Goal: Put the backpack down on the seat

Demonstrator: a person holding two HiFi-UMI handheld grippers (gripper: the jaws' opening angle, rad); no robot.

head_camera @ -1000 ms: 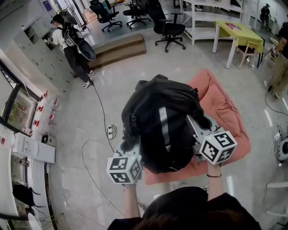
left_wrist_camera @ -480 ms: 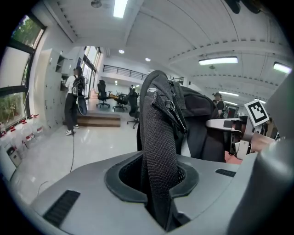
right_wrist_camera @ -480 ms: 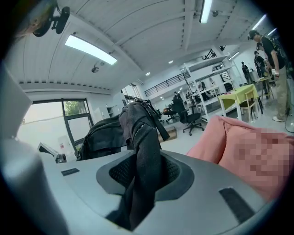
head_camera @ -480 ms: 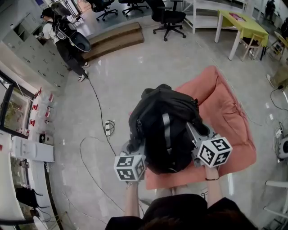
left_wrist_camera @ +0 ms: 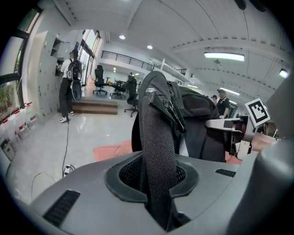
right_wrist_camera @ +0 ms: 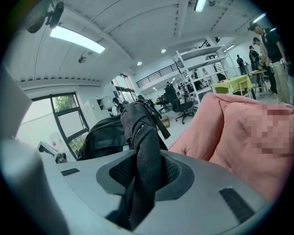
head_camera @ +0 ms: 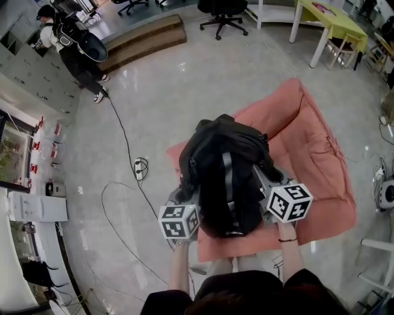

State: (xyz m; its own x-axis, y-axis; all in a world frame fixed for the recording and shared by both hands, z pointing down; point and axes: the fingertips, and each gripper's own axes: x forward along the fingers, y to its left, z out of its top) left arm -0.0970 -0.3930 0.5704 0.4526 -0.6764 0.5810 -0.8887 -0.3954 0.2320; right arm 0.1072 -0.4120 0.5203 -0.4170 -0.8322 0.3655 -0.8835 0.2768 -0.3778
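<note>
A black backpack (head_camera: 225, 172) with a grey stripe hangs between my two grippers, above the front left part of the pink cushioned seat (head_camera: 314, 154). Whether its bottom touches the cushion I cannot tell. My left gripper (head_camera: 180, 200) is shut on a black webbing shoulder strap (left_wrist_camera: 158, 151) that runs up from the jaws to the bag (left_wrist_camera: 197, 124). On the bag's other side my right gripper (head_camera: 269, 183) is shut on the other black strap (right_wrist_camera: 144, 156). The pink seat (right_wrist_camera: 229, 133) rises just right of that strap.
A power strip with a long cable (head_camera: 140, 167) lies on the shiny floor left of the seat. A person wearing a backpack (head_camera: 68, 43) stands by the lockers at the far left. A wooden step (head_camera: 144, 37), an office chair (head_camera: 225, 9) and a yellow table (head_camera: 332, 21) are at the back.
Both grippers have carried the backpack further over the pink seat, and more of the cushion now shows around it. Both grips on the straps are unchanged.
</note>
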